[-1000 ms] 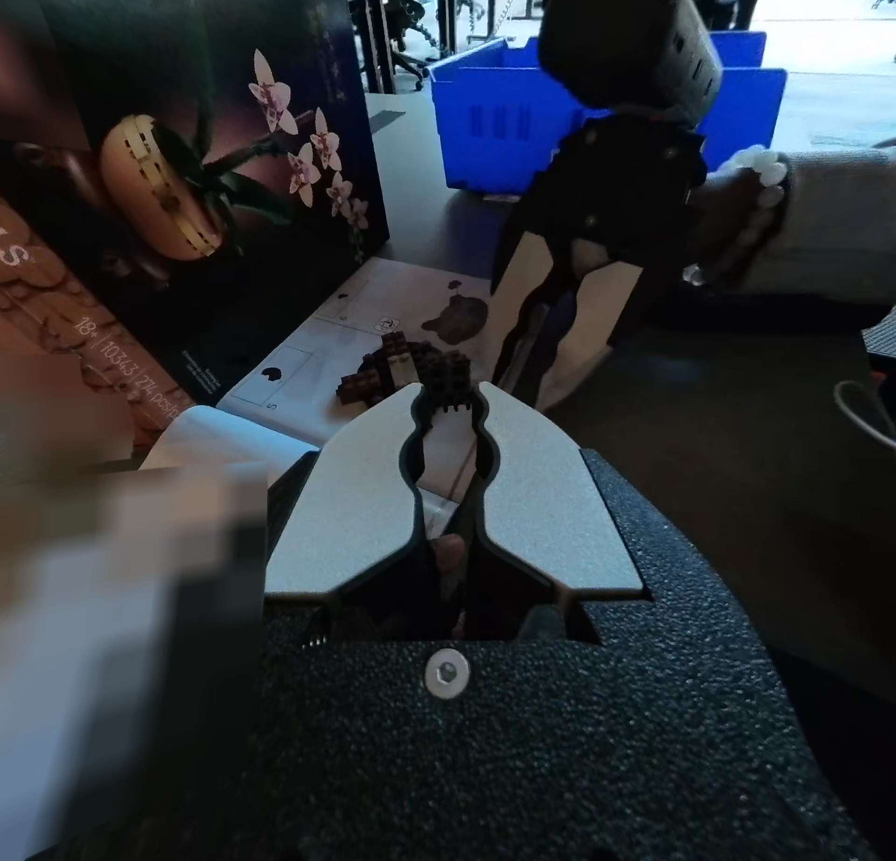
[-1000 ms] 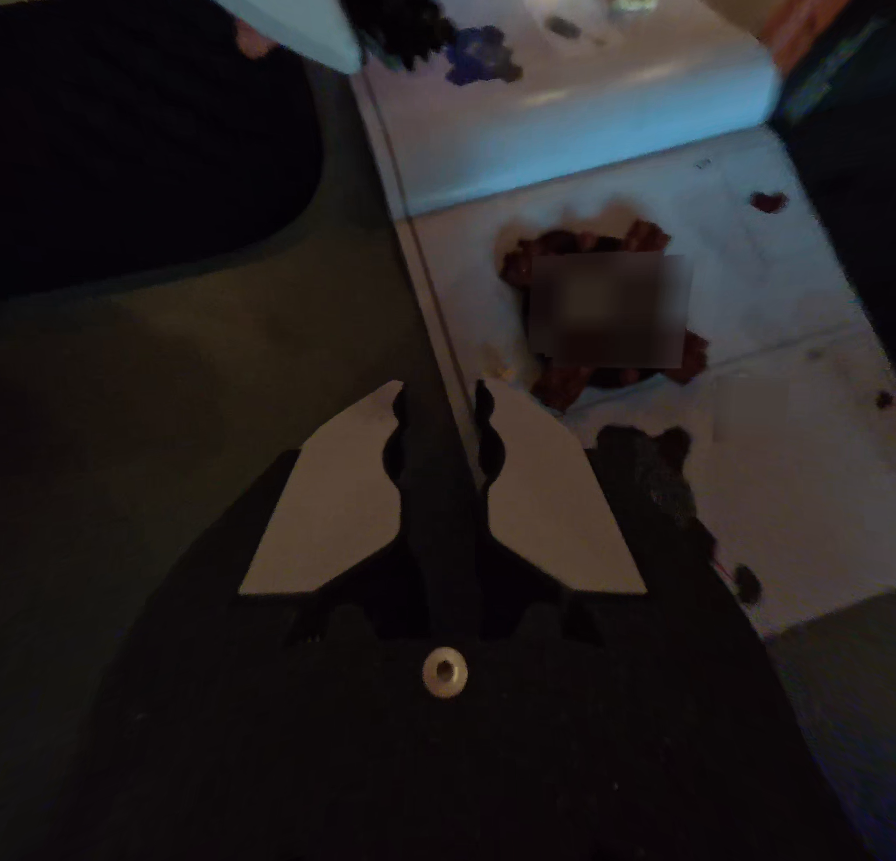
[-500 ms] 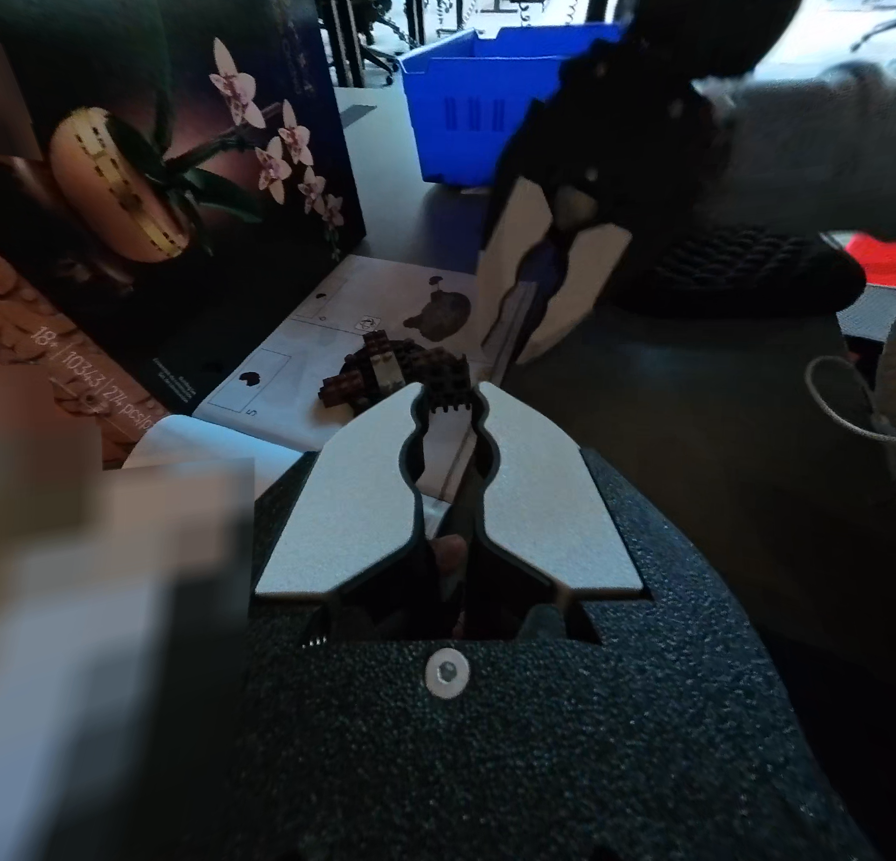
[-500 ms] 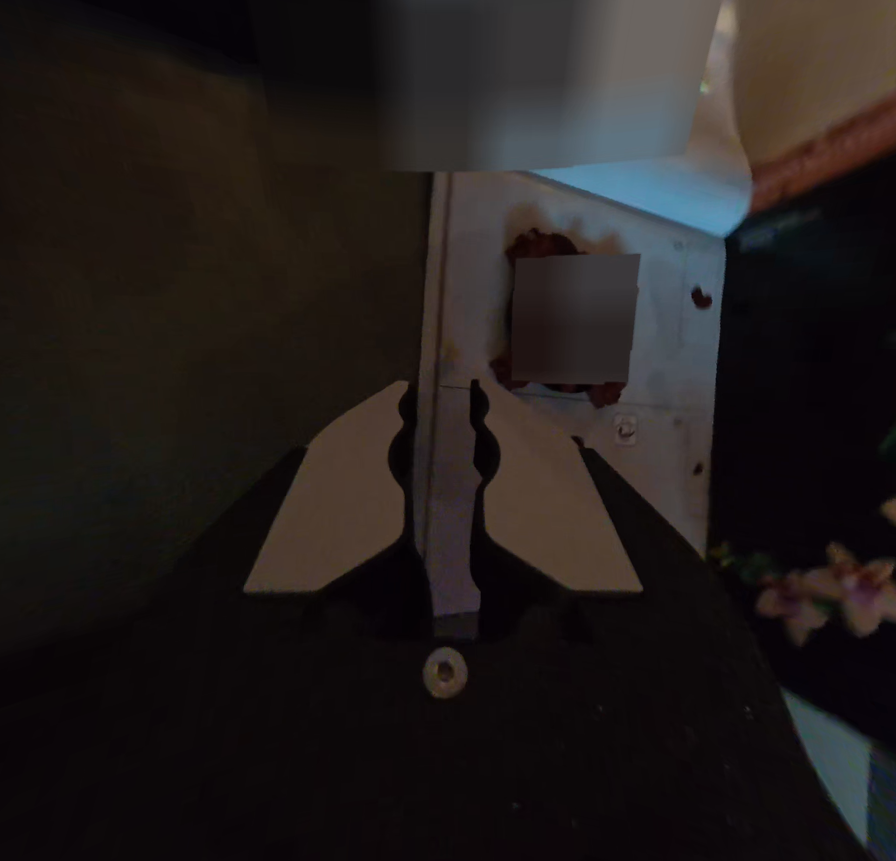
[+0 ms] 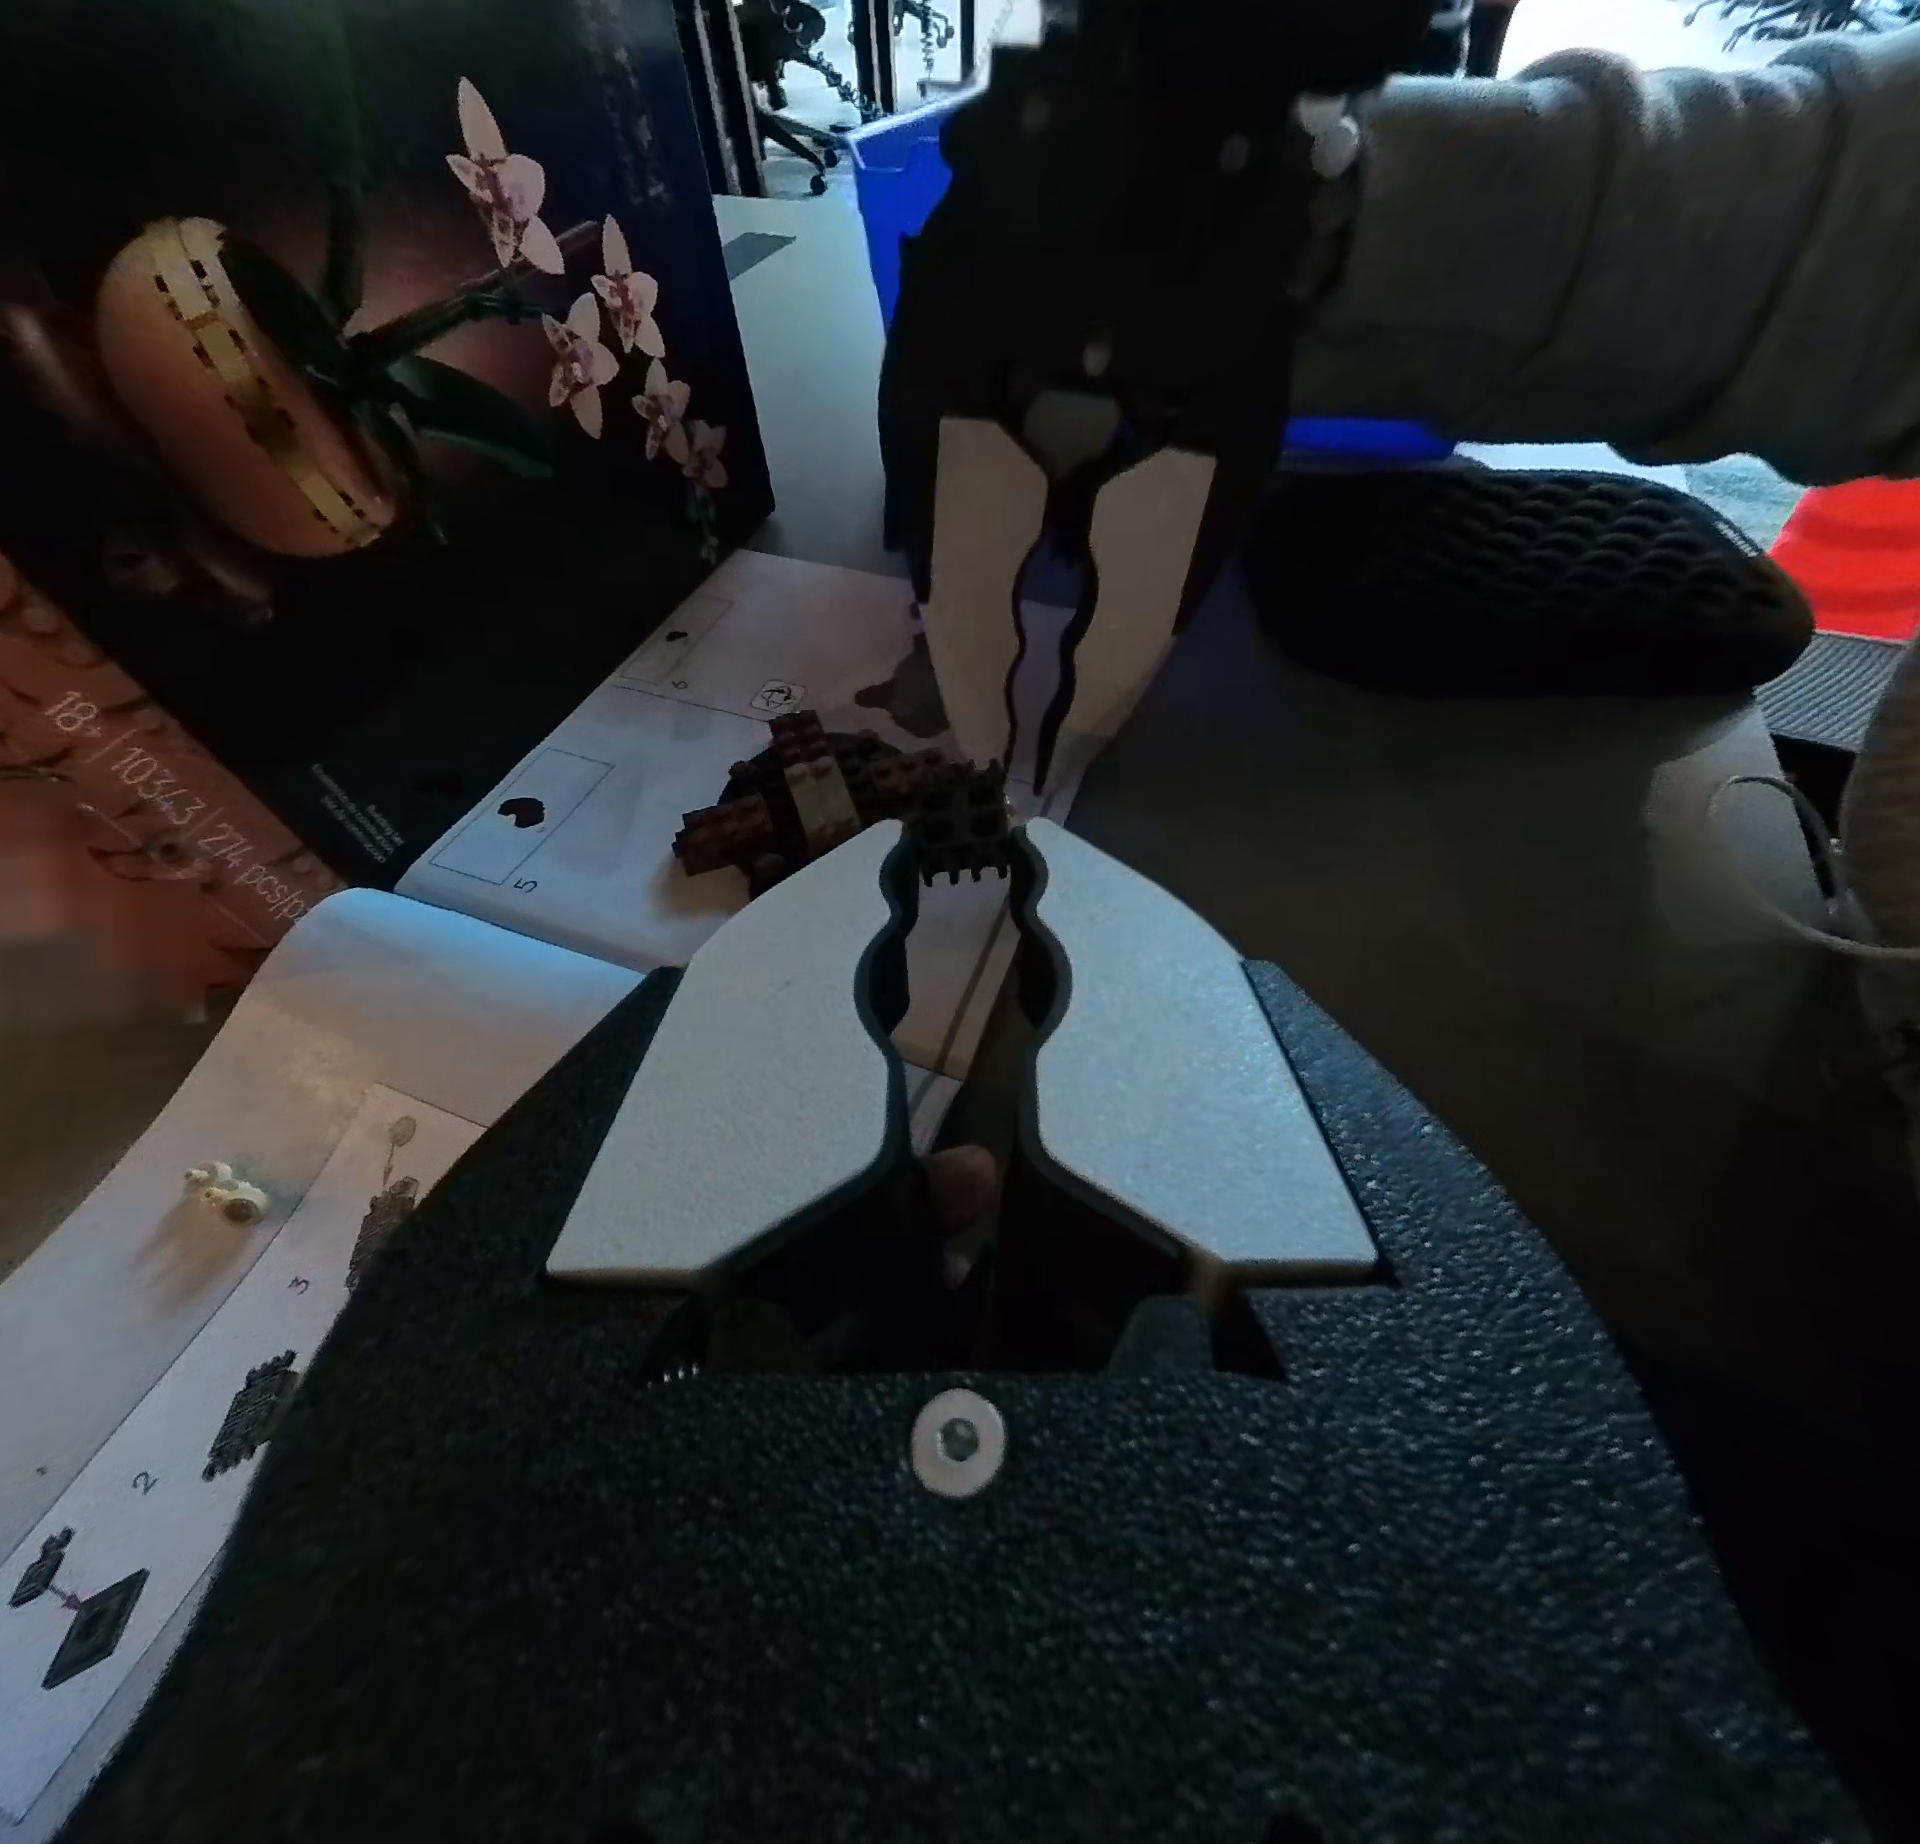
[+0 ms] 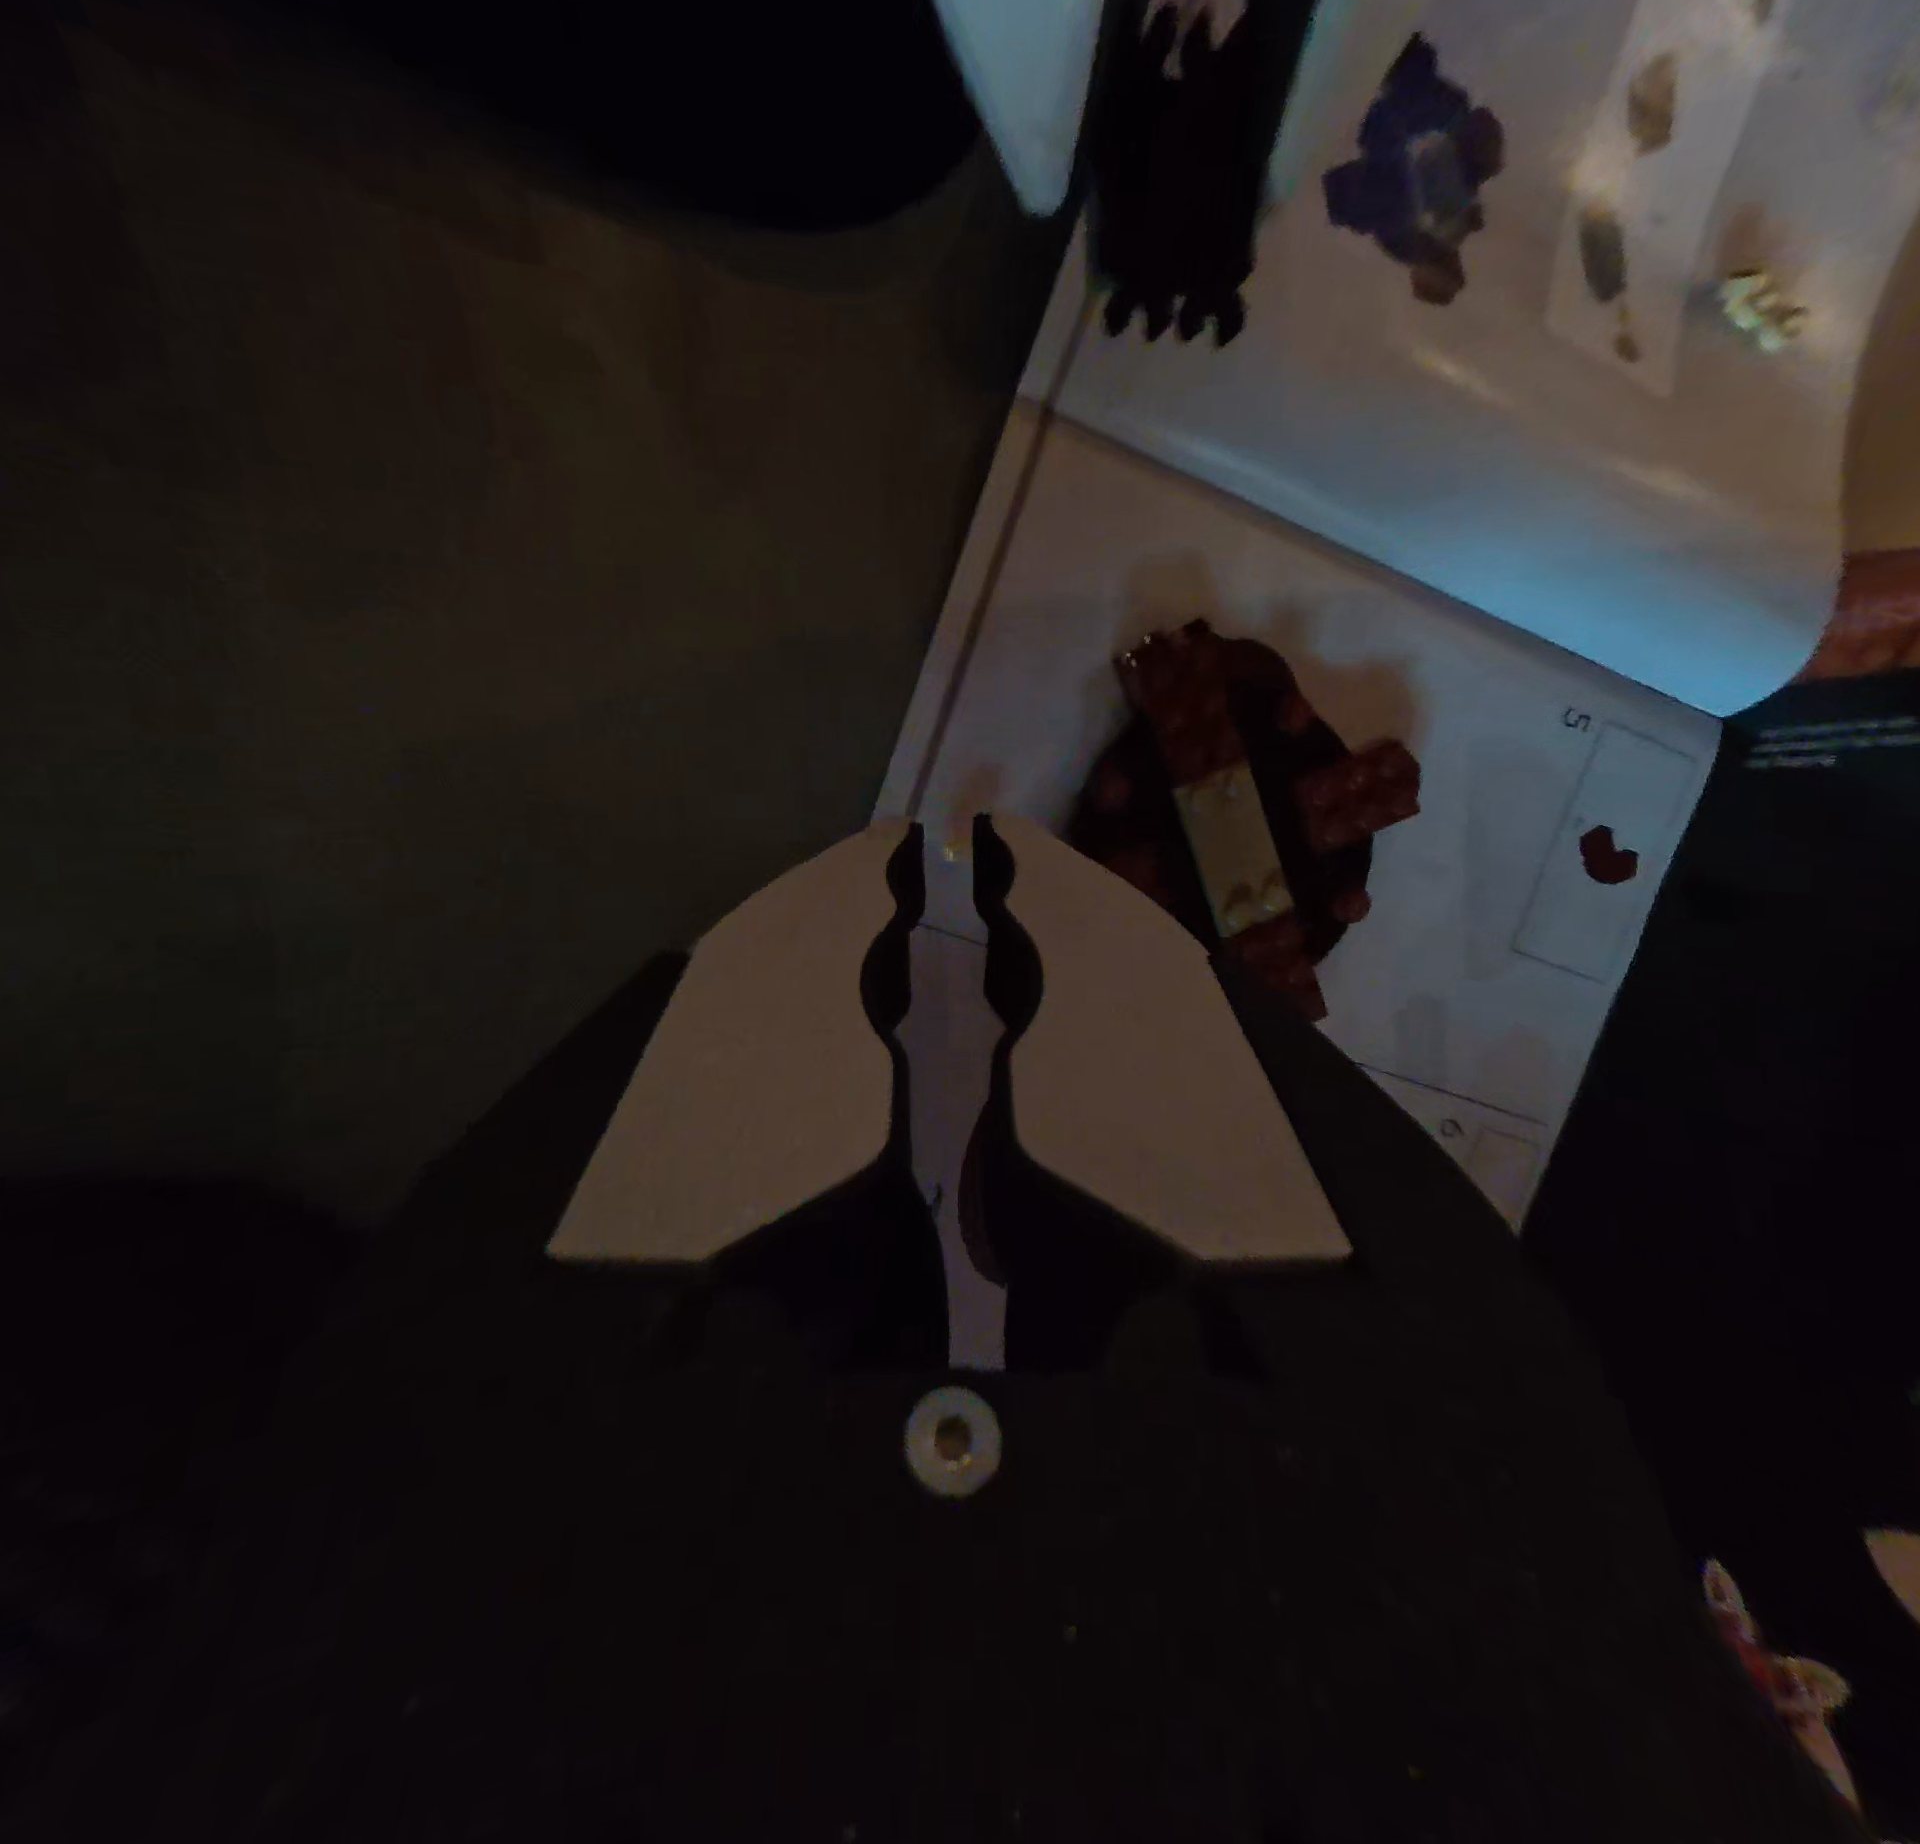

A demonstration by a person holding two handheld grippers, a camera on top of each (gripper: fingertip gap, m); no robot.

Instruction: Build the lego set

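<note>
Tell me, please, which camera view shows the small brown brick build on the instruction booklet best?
The right wrist view: it looks down on the brown brick build, showing its outline and tan strip, though dimly. The left wrist view shows it low and side-on, partly behind the black piece in the left gripper.

Left tongs [image 5: 961,844]: matt grey plastic fingers [image 5: 748,1088], fine-grained; black edging; body rough pebbled black plastic; bright metal screw [image 5: 958,1443]. Pinched between tips: dark studded plastic brick [image 5: 958,820].
Right tongs [image 6: 948,844]: same matt fingers [image 6: 774,1056], same metal screw [image 6: 952,1439].
Brick build [image 5: 805,792]: brown and tan plastic, studded, slightly glossy.
Booklet [image 5: 582,807]: smooth white printed paper, light sheen at the curled page.
Box [image 5: 364,360]: printed card, satin.
Surface [image 5: 1403,911]: dark, matt, smooth.
Sleeve [image 5: 1621,256]: grey knit cloth.
Bin [image 5: 883,194]: blue moulded plastic.
Cushion [image 5: 1507,579]: black mesh weave.
</note>
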